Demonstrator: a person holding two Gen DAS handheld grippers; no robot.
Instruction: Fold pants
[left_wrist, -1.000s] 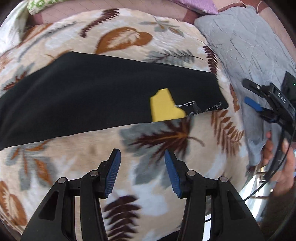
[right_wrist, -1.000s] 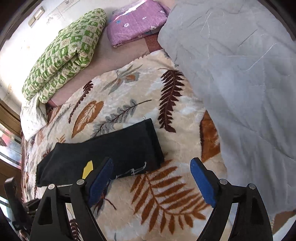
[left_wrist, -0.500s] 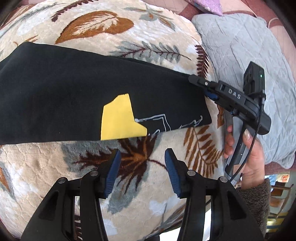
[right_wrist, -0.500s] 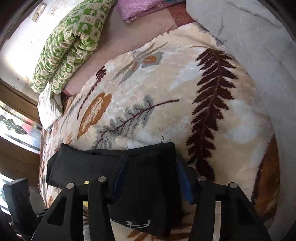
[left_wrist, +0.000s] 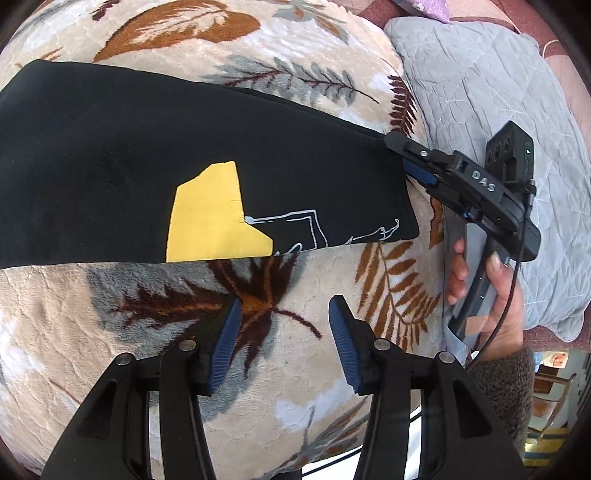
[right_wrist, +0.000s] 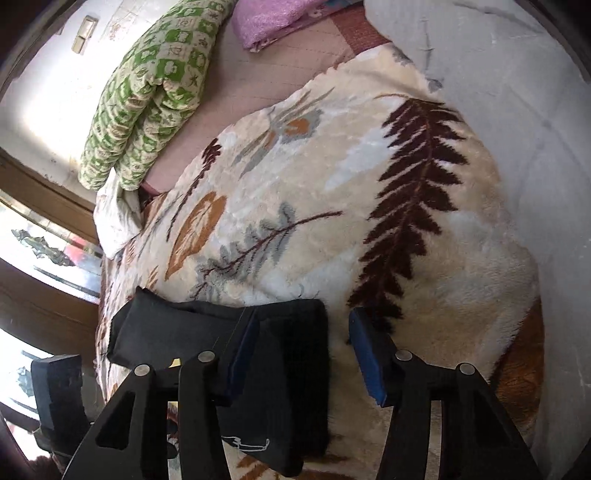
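Black pants (left_wrist: 147, 155), folded into a long strip, lie on a leaf-patterned blanket (left_wrist: 110, 332); a yellow patch (left_wrist: 210, 218) and white line print mark the near right end. My left gripper (left_wrist: 284, 325) hovers open over the blanket just in front of that end, with nothing between its fingers. A hand (left_wrist: 506, 295) holds my right gripper (left_wrist: 413, 162) at the far right corner of the pants. In the right wrist view the right gripper (right_wrist: 304, 317) straddles the pants (right_wrist: 288, 362) end. Its jaws are opening slightly, and the right pad (right_wrist: 365, 358) stands clear of the cloth.
A grey quilt (left_wrist: 498, 110) lies right of the blanket. At the far end of the bed are a rolled green patterned quilt (right_wrist: 155, 85) and a purple cloth (right_wrist: 280, 18). A window or glass door (right_wrist: 37, 240) stands at the left. The bed's edge shows at bottom right.
The right gripper came down from above the blanket onto the pants' far right corner and its jaws narrowed around it. The left gripper moved closer to the pants' right end.
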